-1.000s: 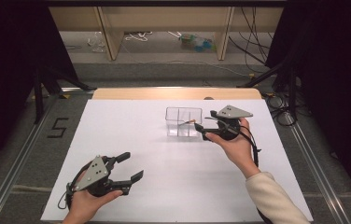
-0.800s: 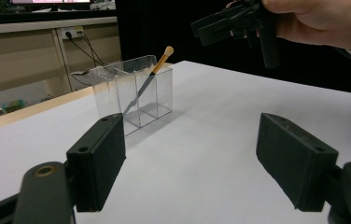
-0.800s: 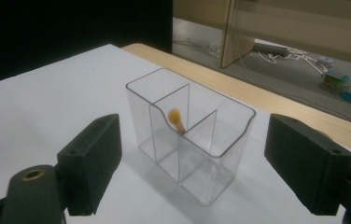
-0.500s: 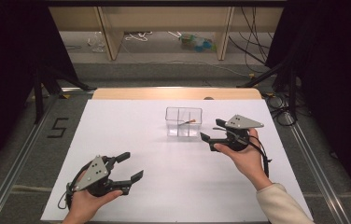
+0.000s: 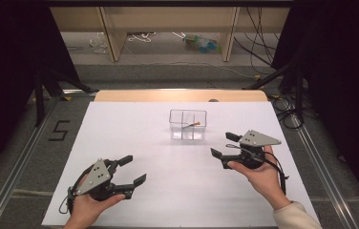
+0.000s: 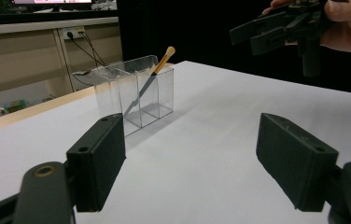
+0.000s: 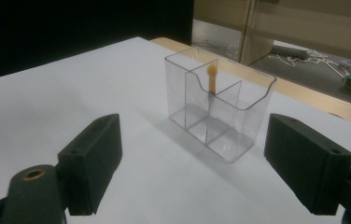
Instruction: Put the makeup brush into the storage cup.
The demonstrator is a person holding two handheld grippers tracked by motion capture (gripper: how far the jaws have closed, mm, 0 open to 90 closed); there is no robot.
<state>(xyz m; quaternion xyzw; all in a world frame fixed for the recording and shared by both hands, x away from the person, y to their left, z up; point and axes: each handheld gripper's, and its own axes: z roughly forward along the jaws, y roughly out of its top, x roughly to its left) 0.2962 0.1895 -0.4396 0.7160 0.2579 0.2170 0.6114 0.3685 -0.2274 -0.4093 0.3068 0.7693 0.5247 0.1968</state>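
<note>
A white table [image 5: 168, 162] with a wooden far edge carries a clear box [image 5: 187, 125], standing upright near the middle toward the far side.

- The left gripper [image 5: 129, 171] has a black body, two blocky black jaws and a grey three-cornered plate on top.
- Seen close, each of its jaws is a matt rectangular block with a small screw hole, mounted on an arm with a brass-coloured ring.
- The right gripper [image 5: 224, 147] is built alike, with a black cable trailing from it.
- A cream sleeve [image 5: 296, 215] covers the right wrist.
</note>
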